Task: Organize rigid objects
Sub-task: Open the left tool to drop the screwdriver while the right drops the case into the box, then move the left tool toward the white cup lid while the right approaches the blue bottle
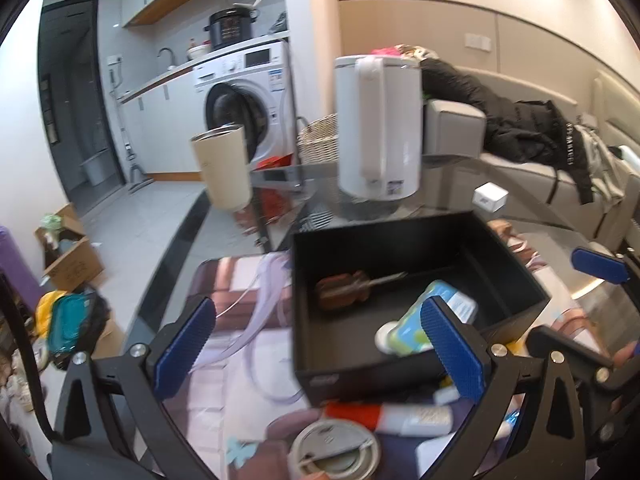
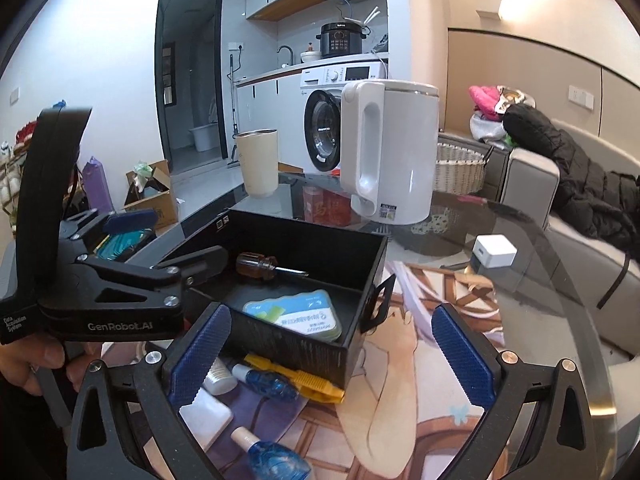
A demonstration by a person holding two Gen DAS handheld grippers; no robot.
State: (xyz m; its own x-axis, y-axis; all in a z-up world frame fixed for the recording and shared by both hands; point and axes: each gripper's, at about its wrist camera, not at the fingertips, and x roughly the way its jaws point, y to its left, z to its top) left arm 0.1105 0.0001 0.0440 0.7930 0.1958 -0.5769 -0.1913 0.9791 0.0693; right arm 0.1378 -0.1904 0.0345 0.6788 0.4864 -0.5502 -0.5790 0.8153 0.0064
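Left wrist view: my left tongs [image 1: 316, 354] gape, released and holding nothing, over the near rim of the black box [image 1: 516, 272]; the screwdriver [image 1: 352, 286] and green packet [image 1: 416, 320] lie collected inside, at one o'clock

Right wrist view: my right tongs [image 2: 330, 356] also stand empty, spread around the box's near corner, loose tubes [image 2: 218, 376] waiting at seven o'clock on the tabletop [image 2: 540, 272]

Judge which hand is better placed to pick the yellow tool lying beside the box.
Right, probably. The right gripper stands open over the yellow tool by the box. The left gripper, also open, doesn't show it.
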